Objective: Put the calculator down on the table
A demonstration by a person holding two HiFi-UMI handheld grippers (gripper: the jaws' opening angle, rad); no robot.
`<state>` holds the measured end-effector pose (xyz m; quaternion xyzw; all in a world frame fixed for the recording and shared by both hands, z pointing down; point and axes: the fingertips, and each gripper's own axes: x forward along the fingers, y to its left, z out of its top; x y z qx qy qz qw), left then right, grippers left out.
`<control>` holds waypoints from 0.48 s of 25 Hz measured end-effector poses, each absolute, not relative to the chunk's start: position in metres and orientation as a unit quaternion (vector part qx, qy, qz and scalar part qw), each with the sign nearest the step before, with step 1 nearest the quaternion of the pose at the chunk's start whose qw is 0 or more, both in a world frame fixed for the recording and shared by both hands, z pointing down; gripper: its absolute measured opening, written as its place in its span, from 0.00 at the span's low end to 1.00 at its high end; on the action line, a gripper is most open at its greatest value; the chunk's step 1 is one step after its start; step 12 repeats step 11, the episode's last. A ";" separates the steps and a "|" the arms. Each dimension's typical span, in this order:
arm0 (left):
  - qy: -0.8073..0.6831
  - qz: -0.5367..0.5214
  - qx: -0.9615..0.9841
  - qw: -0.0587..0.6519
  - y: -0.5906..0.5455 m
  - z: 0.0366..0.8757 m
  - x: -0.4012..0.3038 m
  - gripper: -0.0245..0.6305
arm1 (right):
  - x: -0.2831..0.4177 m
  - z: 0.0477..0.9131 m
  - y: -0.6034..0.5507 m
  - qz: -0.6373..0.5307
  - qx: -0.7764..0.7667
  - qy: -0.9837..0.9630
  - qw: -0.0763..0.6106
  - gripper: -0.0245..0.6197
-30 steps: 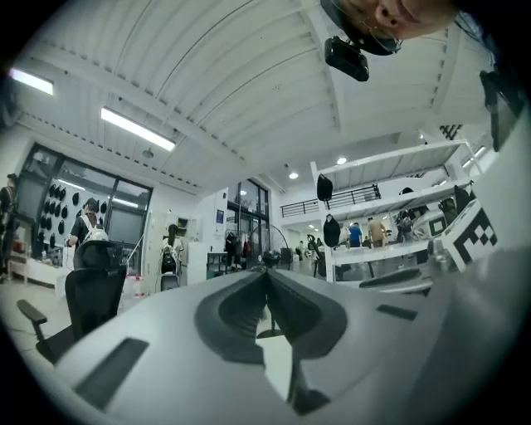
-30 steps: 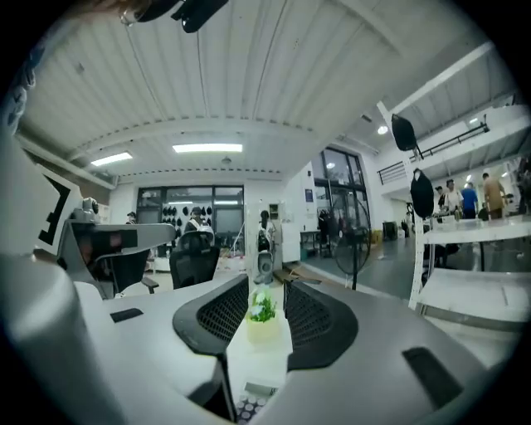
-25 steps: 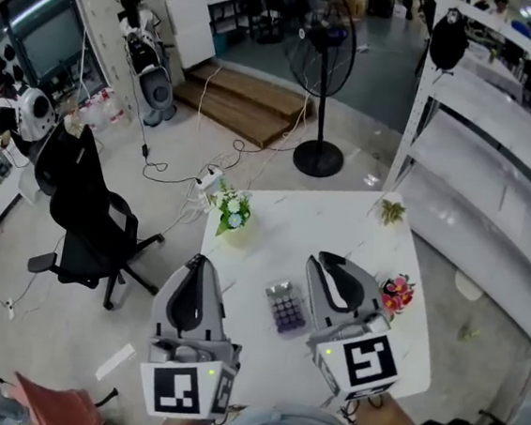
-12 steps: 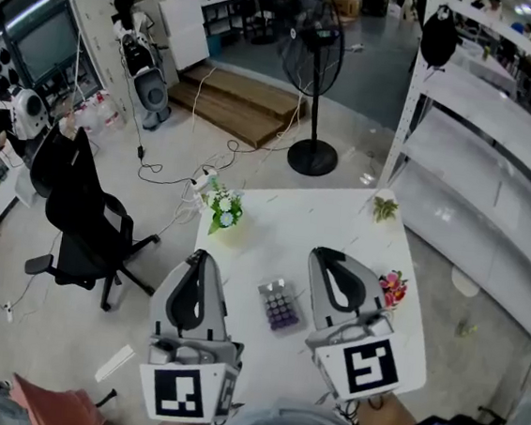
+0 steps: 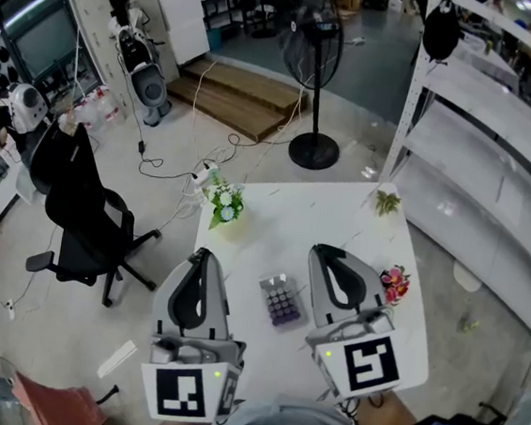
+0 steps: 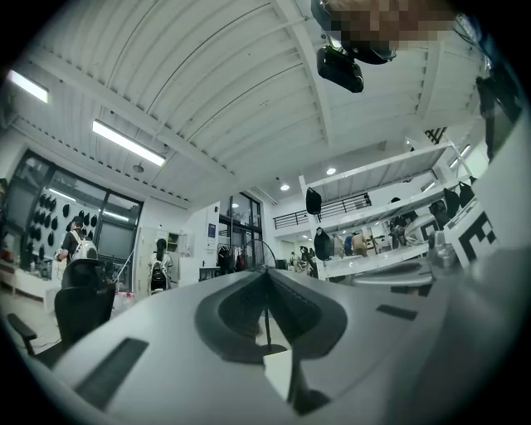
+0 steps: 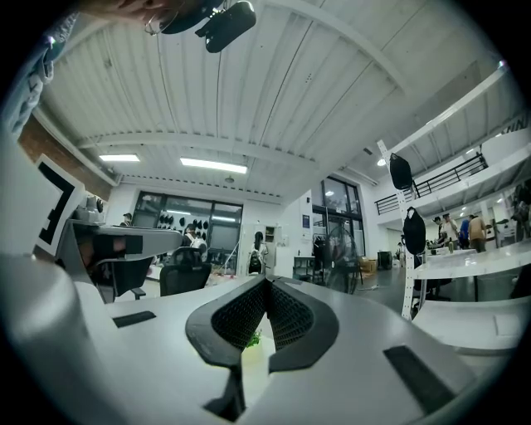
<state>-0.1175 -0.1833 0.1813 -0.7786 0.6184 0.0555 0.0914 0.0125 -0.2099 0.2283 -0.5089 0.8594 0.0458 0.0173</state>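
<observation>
- My left gripper [image 5: 201, 257] hangs by the left edge of the table [image 5: 302, 222]. Its jaws are clenched tip to tip on nothing (its own view shows only the seam where they meet).
- The calculator [image 5: 281, 300] already lies flat on the table, toward the near edge, between my two grippers and touching neither. Its long axis runs away from me, leaning slightly left.
- My right gripper [image 5: 325, 254] is also clamped together and empty. It sits just beside the calculator's right side, so I judge it the nearer one.
- I'd call the put-down done.
</observation>
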 end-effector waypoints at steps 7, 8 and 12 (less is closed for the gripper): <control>0.625 0.039 -0.776 0.075 -0.183 0.192 -0.122 0.05 | 0.010 0.230 -0.210 0.044 -0.508 0.860 0.017 0.06; 0.625 0.040 -0.776 0.076 -0.182 0.192 -0.122 0.05 | 0.009 0.231 -0.209 0.043 -0.508 0.860 0.016 0.06; 0.625 0.043 -0.775 0.080 -0.180 0.191 -0.124 0.05 | 0.007 0.232 -0.208 0.042 -0.509 0.860 0.016 0.06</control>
